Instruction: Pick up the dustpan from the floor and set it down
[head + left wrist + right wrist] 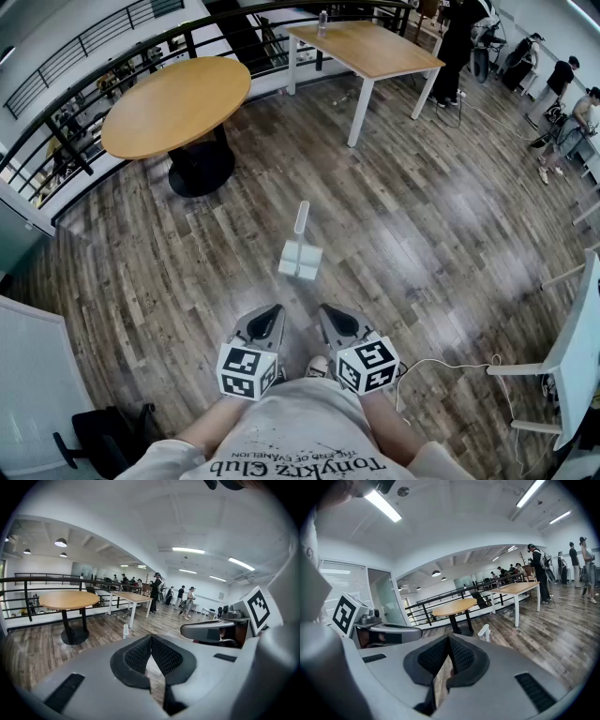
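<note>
The left gripper [270,317] and right gripper [330,317] are both pressed shut, holding nothing. The white dustpan [300,255] sits on the floor [422,244] ahead, between their lines. One gripper should probably open wide before reaching its handle [302,217].

**Three cameras, one patch of floor**

Your head camera looked steeply down on the wooden floor [422,244] from well above. In that view the left gripper [270,314] and the right gripper [330,314] sat side by side near 6 o'clock. Each gripper camera rode close behind its own jaws and faced forward, slightly downward. All three views shared the dustpan [300,255] at 12 o'clock ahead and the round table [176,103] toward 11 o'clock.
</note>
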Tool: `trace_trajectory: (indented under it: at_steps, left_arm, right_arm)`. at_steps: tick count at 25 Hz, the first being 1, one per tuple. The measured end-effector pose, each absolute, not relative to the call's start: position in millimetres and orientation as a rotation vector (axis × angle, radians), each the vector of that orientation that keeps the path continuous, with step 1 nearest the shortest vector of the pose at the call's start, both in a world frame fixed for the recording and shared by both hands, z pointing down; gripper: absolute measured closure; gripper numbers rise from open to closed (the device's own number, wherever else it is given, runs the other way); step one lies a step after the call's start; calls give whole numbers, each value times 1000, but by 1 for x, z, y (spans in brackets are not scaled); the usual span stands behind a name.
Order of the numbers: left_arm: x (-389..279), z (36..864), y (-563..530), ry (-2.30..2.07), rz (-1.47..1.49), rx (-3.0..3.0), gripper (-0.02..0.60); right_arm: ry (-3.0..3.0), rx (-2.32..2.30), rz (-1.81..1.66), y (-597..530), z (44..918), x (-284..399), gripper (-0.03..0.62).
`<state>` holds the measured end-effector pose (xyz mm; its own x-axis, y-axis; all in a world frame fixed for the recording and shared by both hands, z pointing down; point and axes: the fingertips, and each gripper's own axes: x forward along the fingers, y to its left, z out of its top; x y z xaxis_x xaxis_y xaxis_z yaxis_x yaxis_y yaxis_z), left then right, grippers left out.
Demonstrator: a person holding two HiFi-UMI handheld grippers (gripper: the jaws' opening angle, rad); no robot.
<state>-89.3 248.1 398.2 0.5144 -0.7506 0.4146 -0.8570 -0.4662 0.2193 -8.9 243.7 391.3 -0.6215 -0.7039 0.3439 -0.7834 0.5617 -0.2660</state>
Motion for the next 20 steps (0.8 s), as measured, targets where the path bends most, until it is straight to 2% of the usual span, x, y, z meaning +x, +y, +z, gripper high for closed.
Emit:
trace_trajectory:
  at_steps: [20]
  left_arm:
    - [-113, 396, 255, -1327, 367, 2369, 558]
  right_arm:
    - [-2629, 1252, 603, 246, 385, -33, 572]
